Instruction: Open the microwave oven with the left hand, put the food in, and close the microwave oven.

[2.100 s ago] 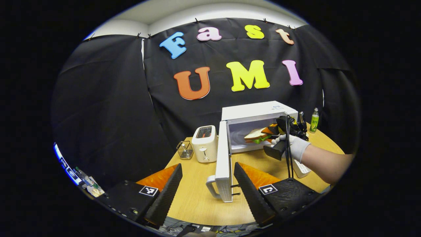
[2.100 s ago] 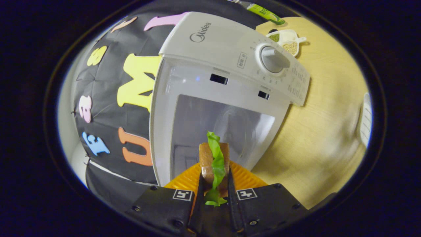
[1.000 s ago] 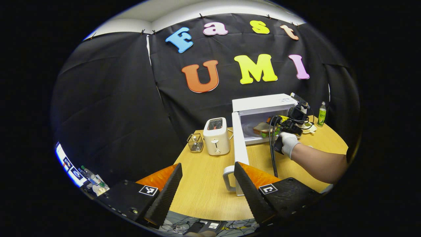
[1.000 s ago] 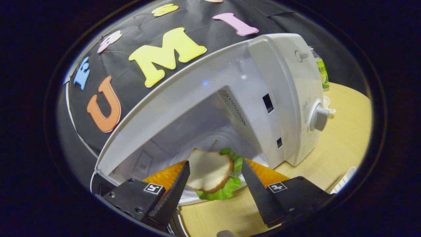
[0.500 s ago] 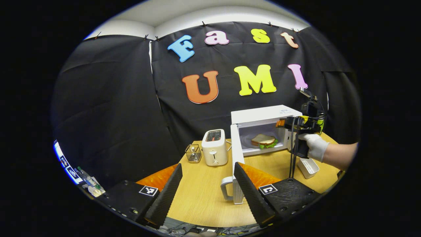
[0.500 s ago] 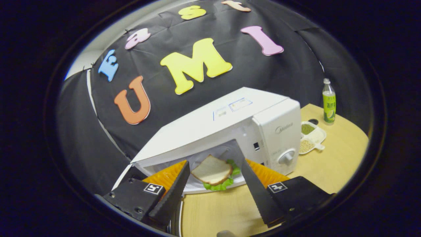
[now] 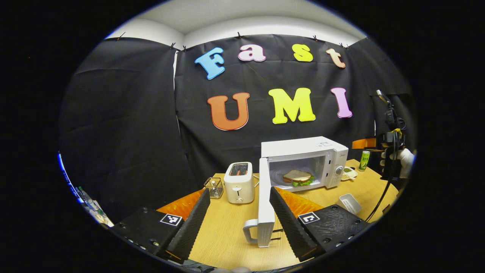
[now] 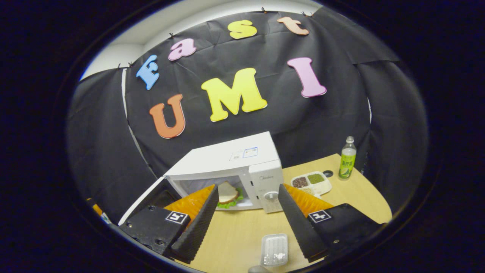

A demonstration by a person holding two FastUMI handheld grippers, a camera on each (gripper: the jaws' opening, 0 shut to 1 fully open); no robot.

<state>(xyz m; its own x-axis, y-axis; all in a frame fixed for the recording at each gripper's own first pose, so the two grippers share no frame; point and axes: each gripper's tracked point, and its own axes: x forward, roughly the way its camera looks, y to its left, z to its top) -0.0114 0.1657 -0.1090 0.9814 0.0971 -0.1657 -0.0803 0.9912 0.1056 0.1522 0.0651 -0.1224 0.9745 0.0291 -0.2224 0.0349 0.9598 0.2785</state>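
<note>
The sandwich (image 7: 298, 176) lies inside the microwave oven (image 7: 303, 161), ahead of the left hand-held gripper (image 7: 239, 216), which gapes wide, empty. Its stiff, hinged door (image 7: 264, 201) stands just ahead; push near the handle (image 7: 249, 231). The right hand-held gripper (image 8: 245, 218) gapes empty too.

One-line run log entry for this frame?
food: sandwich inside white microwave | door: open | left gripper: open | right gripper: open, empty

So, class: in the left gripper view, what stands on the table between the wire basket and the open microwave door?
The white toaster stands between the wire basket and the microwave door.
</note>
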